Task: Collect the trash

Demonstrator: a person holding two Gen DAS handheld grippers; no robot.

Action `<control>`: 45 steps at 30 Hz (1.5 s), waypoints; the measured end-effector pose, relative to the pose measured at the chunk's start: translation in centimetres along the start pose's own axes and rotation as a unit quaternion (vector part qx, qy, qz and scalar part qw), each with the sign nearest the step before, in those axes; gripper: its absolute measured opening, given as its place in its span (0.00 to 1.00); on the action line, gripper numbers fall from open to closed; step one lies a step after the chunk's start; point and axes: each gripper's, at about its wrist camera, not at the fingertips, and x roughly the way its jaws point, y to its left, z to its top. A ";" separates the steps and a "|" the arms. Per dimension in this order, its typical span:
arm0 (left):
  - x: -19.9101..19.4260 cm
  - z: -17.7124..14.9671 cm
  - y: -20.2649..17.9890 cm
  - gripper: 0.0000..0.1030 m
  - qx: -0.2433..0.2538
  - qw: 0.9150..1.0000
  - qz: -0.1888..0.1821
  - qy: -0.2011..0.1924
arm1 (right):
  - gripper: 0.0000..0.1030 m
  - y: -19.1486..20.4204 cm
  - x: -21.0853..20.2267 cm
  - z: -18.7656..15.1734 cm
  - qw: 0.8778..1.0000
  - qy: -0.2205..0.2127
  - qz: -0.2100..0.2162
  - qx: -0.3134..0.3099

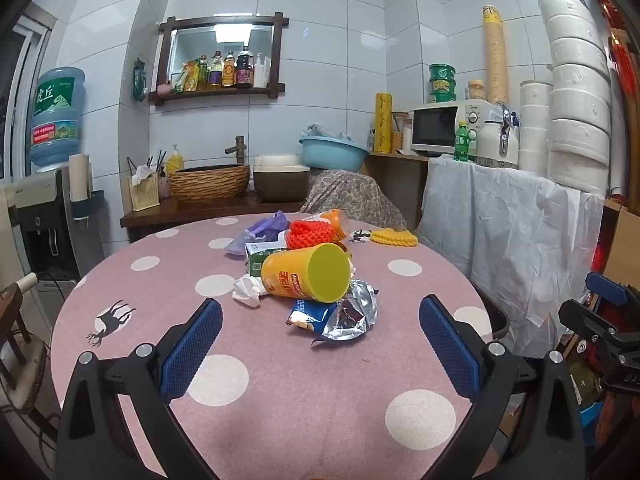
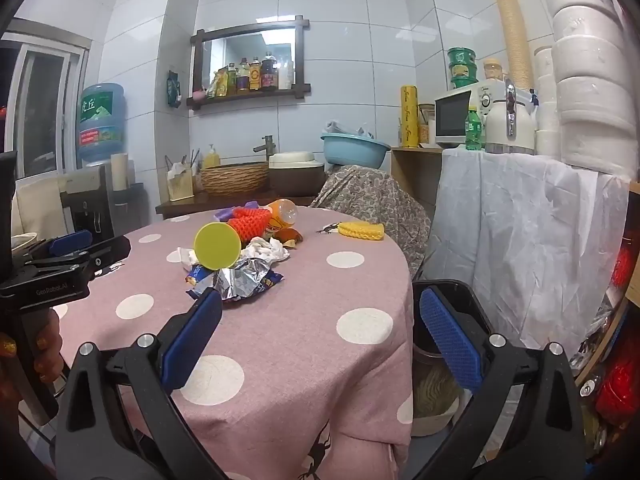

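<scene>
left wrist view, nearest first: the left gripper (image 1: 320, 344) fills the bottom of the frame with its blue pads spread wide apart and nothing between them, over bare pink tablecloth (image 1: 280, 392) with white dots. just beyond the pads, at frame centre, lies the trash pile: a crumpled foil snack bag (image 1: 340, 318) nearest, a yellow chip can (image 1: 308, 274) on its side touching it from behind, a white paper wad (image 1: 248, 290) at the can's left, a green carton (image 1: 256, 258) behind that, then an orange foam net (image 1: 310, 234), an orange bottle (image 1: 338, 222) and a purple bag (image 1: 264, 230) farthest. a yellow foam net (image 1: 394, 237) lies apart at centre right, near the table's far edge. nothing stands between the pads and the pile. at the far right edge the right gripper (image 1: 600, 308) shows only in part. past the table, a wicker basin (image 1: 208, 182) under a tap, a blue tub (image 1: 332, 154) with cloth in it, and a microwave (image 1: 438, 128) at upper right. right wrist view: the right gripper (image 2: 320, 344) is likewise spread wide and empty, its left pad over the table edge, its right pad over a dark bin (image 2: 460, 320) on the floor beside the table at lower right; what the bin holds is unclear. a hand (image 2: 44, 356) grips the other tool's handle at lower left.
</scene>
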 end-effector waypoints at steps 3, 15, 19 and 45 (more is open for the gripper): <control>-0.1 0.0 0.1 0.95 -0.004 1.000 -0.003 0.001 | 0.95 0.1 0.0 0.0 1.000 0.005 -0.004 -0.003; 0.2 -0.1 0.1 0.95 -0.003 1.000 -0.007 0.014 | 0.95 0.3 0.2 -0.3 1.000 0.002 -0.002 -0.004; 0.4 -0.2 0.1 0.95 -0.007 1.000 -0.008 0.015 | 0.95 0.2 0.1 -0.1 1.000 0.002 -0.004 -0.006; 0.7 -0.7 -0.4 0.95 0.000 1.000 -0.014 0.019 | 0.95 0.0 -0.1 -0.1 1.000 0.002 -0.005 -0.001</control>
